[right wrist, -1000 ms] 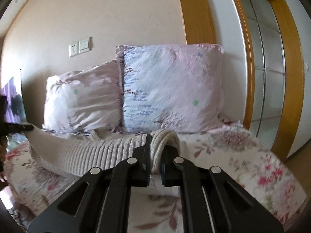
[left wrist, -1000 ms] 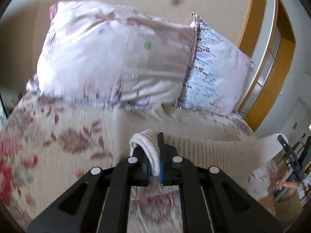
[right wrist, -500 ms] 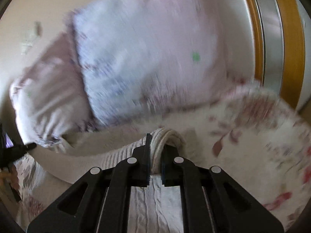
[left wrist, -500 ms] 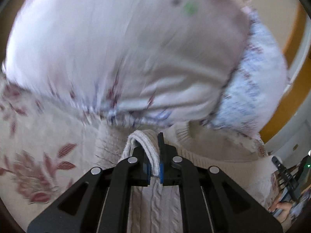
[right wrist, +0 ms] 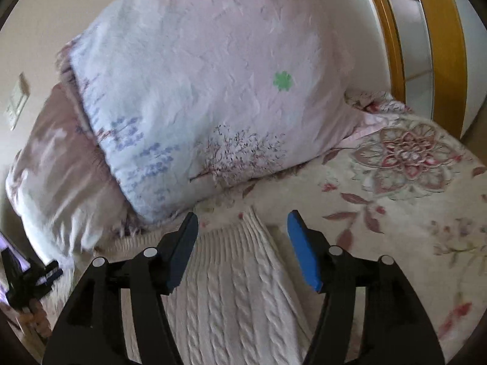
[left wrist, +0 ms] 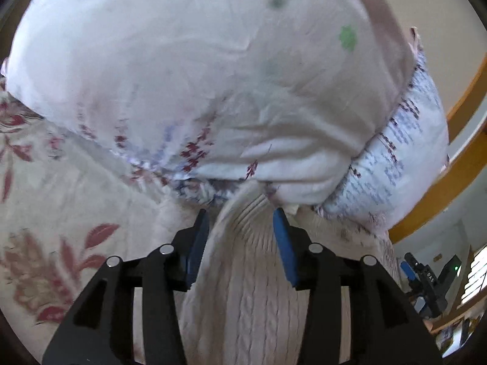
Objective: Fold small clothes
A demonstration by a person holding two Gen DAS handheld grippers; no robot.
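Both grippers, left gripper (left wrist: 240, 231) and right gripper (right wrist: 242, 243), have fingers spread apart, each straddling a ribbed end of the cream sweater (right wrist: 240, 289), which lies on the bed (right wrist: 395, 213) against the pillows (right wrist: 197, 106). This fold looks laid; next, probably regrasp for another.

A cream cable-knit sweater (right wrist: 231, 298) is seen on a beige bedspread (right wrist: 395, 213) printed with red-pink flowers. Pale pink pillows (right wrist: 197, 106) are dotted with green clovers and blue-purple sprigs. Black grippers carry blue pads (right wrist: 304, 252).
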